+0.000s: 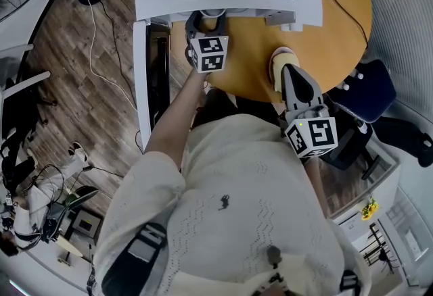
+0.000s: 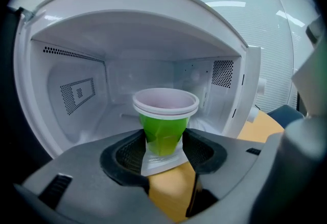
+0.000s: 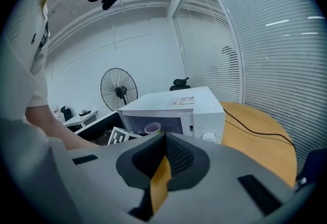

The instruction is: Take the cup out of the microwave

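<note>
Left gripper (image 2: 163,152) clamped on green white-rimmed plastic cup (image 2: 164,125) at front edge of white microwave (image 2: 71,92). Right gripper (image 3: 162,160) closed, empty. Withdraw level and squeeze lightly, since the wall may buckle.

Left claw (image 2: 162,150) clamps the cup (image 2: 164,125); right claw (image 3: 164,140) closed.

Round wooden table (image 1: 338,38) is taking up the upper right of head view, with a black cable (image 1: 345,9) running across it. Dark office chair (image 1: 369,88) is sitting at right, just beside the table. White cord (image 1: 90,17) is trailing over wood floor (image 1: 67,78) at left. In right gripper view, standing fan (image 3: 118,90) is sitting left of centre and blinds (image 3: 265,49) are filling the right.
</note>
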The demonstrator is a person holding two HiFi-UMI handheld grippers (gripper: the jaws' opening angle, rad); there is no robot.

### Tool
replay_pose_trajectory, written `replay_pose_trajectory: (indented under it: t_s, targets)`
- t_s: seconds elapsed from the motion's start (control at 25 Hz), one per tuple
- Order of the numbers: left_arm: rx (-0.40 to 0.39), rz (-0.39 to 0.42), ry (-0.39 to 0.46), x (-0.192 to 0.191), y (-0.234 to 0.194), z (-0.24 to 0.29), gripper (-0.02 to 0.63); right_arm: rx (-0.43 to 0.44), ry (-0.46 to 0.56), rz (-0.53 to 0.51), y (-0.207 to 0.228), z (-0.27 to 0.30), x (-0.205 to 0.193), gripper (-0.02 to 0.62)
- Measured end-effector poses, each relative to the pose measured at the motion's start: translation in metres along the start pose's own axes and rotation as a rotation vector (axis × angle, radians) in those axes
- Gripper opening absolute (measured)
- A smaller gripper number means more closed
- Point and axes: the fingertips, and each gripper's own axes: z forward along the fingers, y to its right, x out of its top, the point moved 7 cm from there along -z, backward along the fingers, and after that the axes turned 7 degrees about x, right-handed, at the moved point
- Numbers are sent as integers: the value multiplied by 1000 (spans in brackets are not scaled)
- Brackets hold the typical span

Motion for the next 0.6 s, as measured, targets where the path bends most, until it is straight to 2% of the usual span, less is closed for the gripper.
replay_pose_trajectory:
  t_s: [0.6]
  targets:
    - [-24, 7, -9, -18, 5, -43, 249, 19, 16, -1, -22, -12, -11, 9]
